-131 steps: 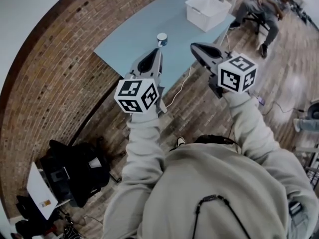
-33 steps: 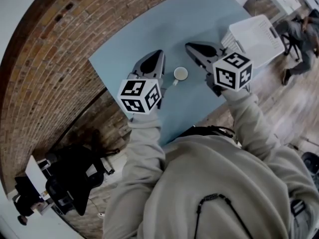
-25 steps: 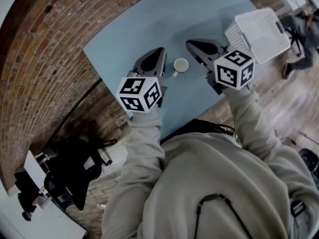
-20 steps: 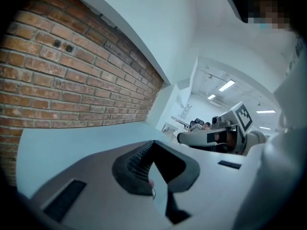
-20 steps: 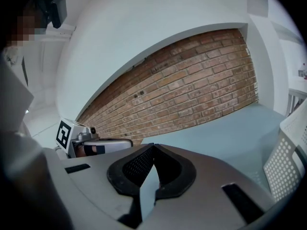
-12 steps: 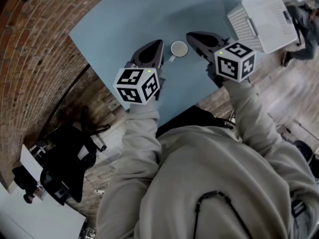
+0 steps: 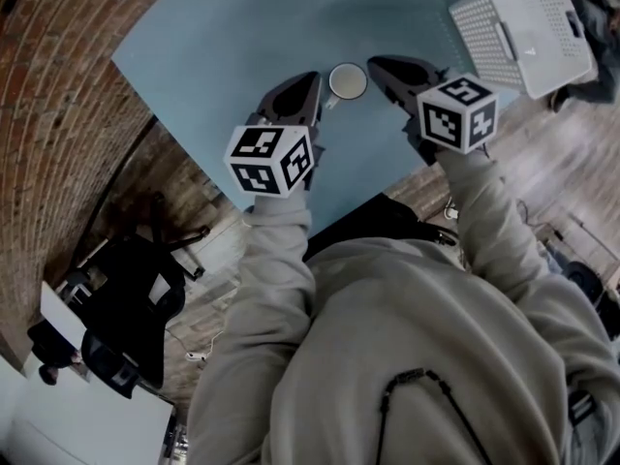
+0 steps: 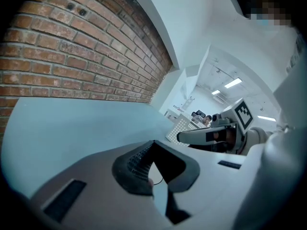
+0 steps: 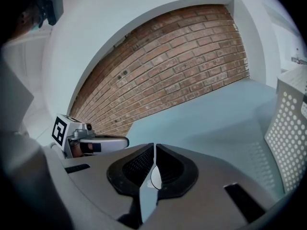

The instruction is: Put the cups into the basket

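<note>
A white cup (image 7: 348, 80) with a small handle stands upright on the light blue table (image 7: 242, 27). It sits between my two grippers and neither touches it. My left gripper (image 7: 311, 78) is just left of the cup, with its tips together and nothing held. My right gripper (image 7: 375, 64) is just right of it, also shut and empty. In the left gripper view the jaws (image 8: 153, 142) meet at the tip. The right gripper (image 9: 154, 145) shows the same in its own view. The white perforated basket (image 7: 523, 29) stands at the table's far right.
The table's near edge (image 7: 320, 197) runs just under my hands. A brick wall (image 9: 182, 61) backs the table. A black chair and gear (image 7: 126, 308) stand on the floor to the left. A seated person (image 7: 593, 13) is beyond the basket.
Both grippers have sunk toward the table and now flank the cup more closely. The cup and basket have not moved on the table. Both pairs of jaws stay shut.
</note>
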A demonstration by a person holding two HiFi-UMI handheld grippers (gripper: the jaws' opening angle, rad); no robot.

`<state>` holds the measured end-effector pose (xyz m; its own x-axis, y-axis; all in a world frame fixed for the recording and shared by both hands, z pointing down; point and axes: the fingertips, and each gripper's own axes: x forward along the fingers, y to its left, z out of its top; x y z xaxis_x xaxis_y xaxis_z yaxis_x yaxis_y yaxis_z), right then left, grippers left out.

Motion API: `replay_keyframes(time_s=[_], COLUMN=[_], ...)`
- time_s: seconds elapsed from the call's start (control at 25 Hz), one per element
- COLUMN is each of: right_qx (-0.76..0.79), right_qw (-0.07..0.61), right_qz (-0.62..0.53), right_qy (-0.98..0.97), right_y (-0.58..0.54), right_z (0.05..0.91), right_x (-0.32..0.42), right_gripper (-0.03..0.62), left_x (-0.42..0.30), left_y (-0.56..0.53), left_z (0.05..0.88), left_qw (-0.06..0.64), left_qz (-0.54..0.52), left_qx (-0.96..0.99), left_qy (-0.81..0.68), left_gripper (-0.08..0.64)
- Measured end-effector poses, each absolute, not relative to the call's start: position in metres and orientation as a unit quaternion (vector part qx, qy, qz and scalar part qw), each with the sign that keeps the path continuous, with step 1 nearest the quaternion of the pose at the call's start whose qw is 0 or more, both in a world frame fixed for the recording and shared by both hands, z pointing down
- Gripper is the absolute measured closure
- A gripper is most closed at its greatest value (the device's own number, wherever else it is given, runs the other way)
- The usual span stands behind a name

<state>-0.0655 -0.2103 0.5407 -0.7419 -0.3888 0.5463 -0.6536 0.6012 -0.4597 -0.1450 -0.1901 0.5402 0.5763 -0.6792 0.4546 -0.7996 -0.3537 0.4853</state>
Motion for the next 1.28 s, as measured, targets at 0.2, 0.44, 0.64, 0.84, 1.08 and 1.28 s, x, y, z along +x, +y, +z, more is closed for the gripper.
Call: replay_keyframes(time_s=[0.2,0.44,0.64,0.84,1.08,1.28], right_qx=[0.312,0.312,0.305,0.3,0.3,0.299], right_qw=[0.208,0.228,0.247,0.276,0.289,0.296], right_qz=[0.342,0.363,0.383,0.396,0.406,0.411], right_qy=[-0.862,-0.848,-0.836,-0.823,-0.813,-0.809], right_y=[-0.212,-0.209,-0.203,-0.199,-0.197,-0.197], right_z=[0.565,0.594,0.616,0.639,0.655,0.665], right_x=[-0.056,-0.051,-0.053,-0.052,-0.051,-0.052], right_gripper=[0.583,0.581,0.516,0.395,0.365,0.359], left_x=[-0.136,-0.136,-0.132,-0.132,-0.131,-0.129], left_y=[-0.185,-0.182,-0.182,-0.181,-0.178,-0.175], left_z=[0.564,0.584,0.595,0.605,0.616,0.625], left_qw=[0.364,0.381,0.39,0.4,0.409,0.415], left_qz=[0.097,0.102,0.106,0.107,0.109,0.111], left_qx=[0.814,0.804,0.802,0.798,0.793,0.789], left_qy=[-0.443,-0.444,-0.441,-0.439,-0.439,-0.438], left_gripper=[0.565,0.565,0.565,0.565,0.565,0.565])
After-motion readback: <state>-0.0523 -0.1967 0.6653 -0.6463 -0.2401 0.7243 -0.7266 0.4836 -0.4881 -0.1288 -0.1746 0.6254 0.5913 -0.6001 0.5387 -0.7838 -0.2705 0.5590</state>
